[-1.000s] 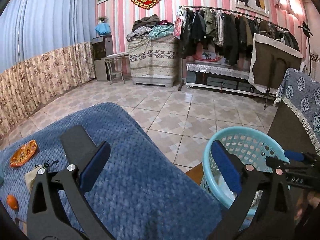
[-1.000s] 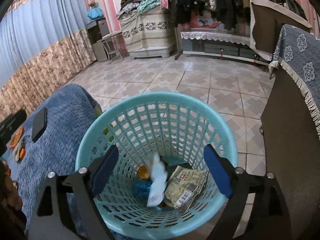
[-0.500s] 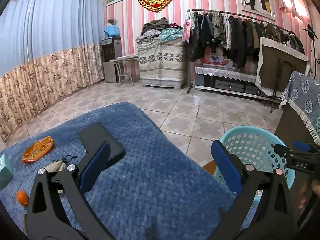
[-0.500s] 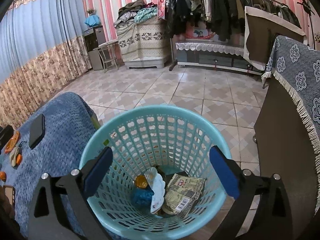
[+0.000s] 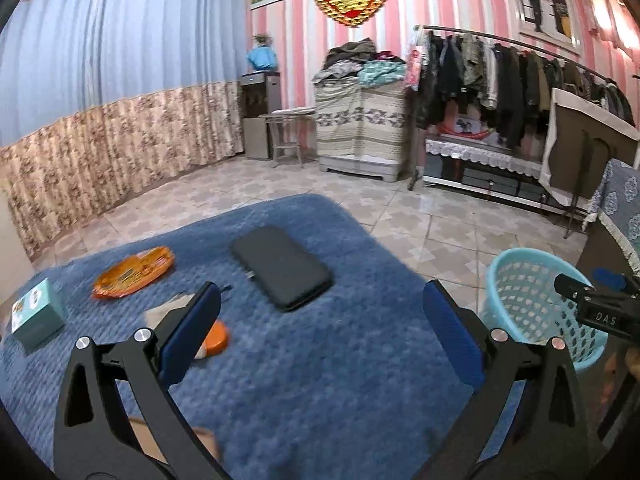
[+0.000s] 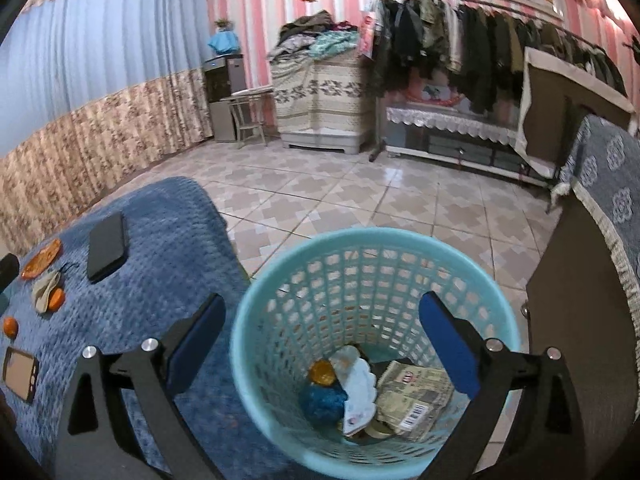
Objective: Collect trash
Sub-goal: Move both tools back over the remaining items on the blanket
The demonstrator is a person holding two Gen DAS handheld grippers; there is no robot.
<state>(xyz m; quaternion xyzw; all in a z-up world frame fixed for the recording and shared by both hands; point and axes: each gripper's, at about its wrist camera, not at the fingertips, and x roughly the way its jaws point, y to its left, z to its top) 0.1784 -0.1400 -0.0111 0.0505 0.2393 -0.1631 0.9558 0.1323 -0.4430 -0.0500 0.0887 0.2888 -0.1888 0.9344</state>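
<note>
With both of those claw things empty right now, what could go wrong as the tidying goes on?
1. The black phone lies on the blue blanket close to the orange wrapper; the open left gripper could take it for trash.
2. The teal basket stands right against the blanket's edge under the open right gripper; a careless knock might tip out the wrappers inside.

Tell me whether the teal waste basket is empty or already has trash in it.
Not empty. The right wrist view looks down into the teal basket: a printed wrapper, a blue crumpled ball and other scraps cover its bottom, well below the rim.
</note>
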